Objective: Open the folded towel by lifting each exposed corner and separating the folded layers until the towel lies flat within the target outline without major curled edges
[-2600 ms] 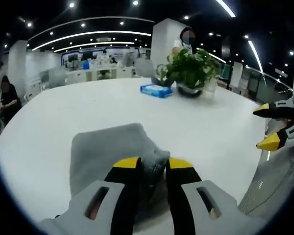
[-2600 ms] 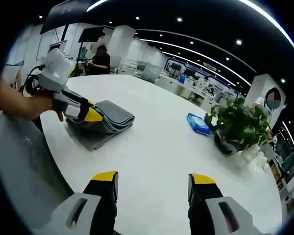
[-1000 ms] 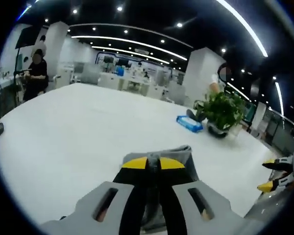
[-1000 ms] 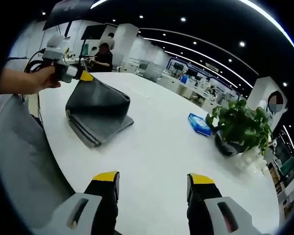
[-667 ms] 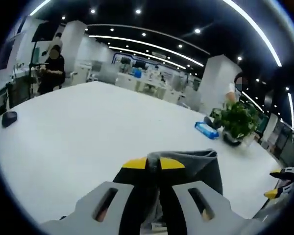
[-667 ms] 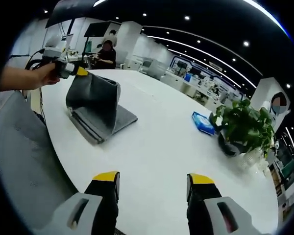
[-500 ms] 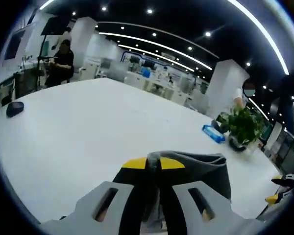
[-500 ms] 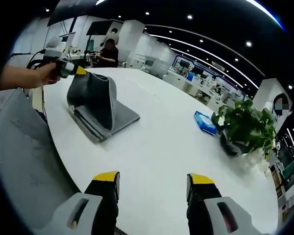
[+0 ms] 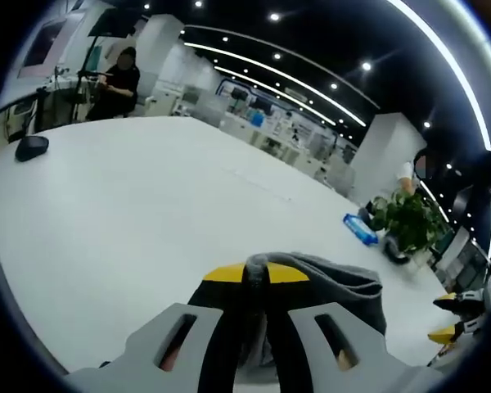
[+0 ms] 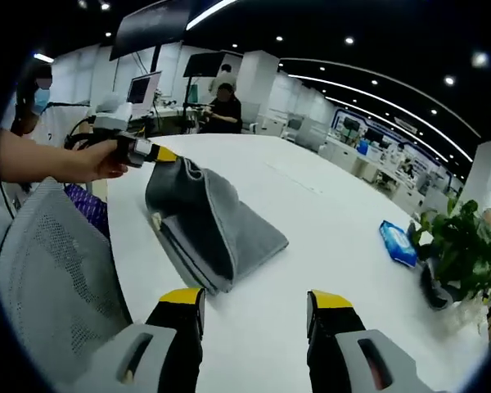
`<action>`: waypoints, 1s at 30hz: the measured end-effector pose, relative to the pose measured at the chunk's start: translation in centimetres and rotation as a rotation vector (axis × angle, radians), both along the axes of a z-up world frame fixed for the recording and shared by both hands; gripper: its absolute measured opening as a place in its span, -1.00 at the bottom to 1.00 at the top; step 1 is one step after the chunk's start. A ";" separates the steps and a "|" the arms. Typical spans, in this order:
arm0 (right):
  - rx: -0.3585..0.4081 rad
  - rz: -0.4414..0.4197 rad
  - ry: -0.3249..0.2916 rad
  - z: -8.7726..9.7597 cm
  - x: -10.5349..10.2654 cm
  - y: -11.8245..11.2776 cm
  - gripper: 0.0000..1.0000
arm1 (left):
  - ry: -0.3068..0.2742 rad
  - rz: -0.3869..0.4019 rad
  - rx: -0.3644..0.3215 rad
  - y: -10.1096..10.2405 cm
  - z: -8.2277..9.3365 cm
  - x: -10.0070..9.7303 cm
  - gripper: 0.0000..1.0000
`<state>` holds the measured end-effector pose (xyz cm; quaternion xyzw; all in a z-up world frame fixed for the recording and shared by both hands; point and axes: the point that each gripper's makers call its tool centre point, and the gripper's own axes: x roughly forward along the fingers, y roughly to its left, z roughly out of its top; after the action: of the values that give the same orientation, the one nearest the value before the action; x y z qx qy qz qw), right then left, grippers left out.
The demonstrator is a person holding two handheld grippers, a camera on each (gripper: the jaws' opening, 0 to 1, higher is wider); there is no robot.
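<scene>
The left gripper (image 9: pixel 256 274) is clenched on a corner of the grey towel (image 10: pixel 209 221), its yellow-tipped jaws pressed together over a pinch of cloth in the left gripper view. In the right gripper view that same gripper sits in a person's hand (image 10: pixel 106 160) and holds the corner up off the white surface (image 10: pixel 311 205), so the upper layer rises like a tent while the lower folded layers lie flat near the surface's edge beside a grey mesh chair (image 10: pixel 53 278). The right gripper (image 10: pixel 254 299) hangs released, its jaws apart over bare surface just in front of the towel, touching nothing. Farther along the surface are a blue packet (image 10: pixel 399 243) and a potted plant (image 10: pixel 462 246). A dark computer mouse (image 9: pixel 31 147) lies well apart, and a person in black (image 9: pixel 119 82) sits beyond.
</scene>
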<state>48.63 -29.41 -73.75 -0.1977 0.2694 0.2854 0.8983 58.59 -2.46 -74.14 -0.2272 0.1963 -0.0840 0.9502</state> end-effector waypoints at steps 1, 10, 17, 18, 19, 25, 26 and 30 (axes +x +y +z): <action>0.001 0.009 0.012 -0.3 0.3 0.5 -0.13 | 0.001 0.001 -0.003 0.1 0.0 0.0 -0.87; 0.035 0.028 0.164 -4.4 2.8 3.4 -0.40 | 0.030 -0.007 -0.020 0.5 -0.6 0.2 -0.87; 0.058 -0.018 0.225 -6.0 3.7 3.7 -0.56 | 0.052 -0.034 0.004 0.5 -0.5 0.5 -0.87; 0.058 -0.019 0.231 -6.1 3.6 3.8 -0.63 | 0.054 -0.036 0.005 0.5 -0.5 0.5 -0.87; 0.059 -0.021 0.235 -6.2 3.7 3.8 -0.71 | 0.057 -0.037 0.004 0.5 -0.5 0.4 -0.87; 0.092 -0.064 0.267 -5.6 4.1 4.3 -1.00 | 0.060 -0.037 0.002 0.5 -0.5 0.2 -0.87; 0.110 -0.072 0.276 -5.1 4.1 4.6 -1.00 | 0.062 -0.037 -0.007 0.6 -0.6 0.0 -0.87; 0.147 -0.076 0.279 -3.3 4.3 5.8 -1.00 | 0.062 -0.057 -0.006 0.7 -0.7 -0.5 -0.87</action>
<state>52.94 -23.56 -77.08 -0.0794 0.3771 0.2948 0.8744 58.07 -1.77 -74.83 -0.2268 0.2317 -0.1046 0.9402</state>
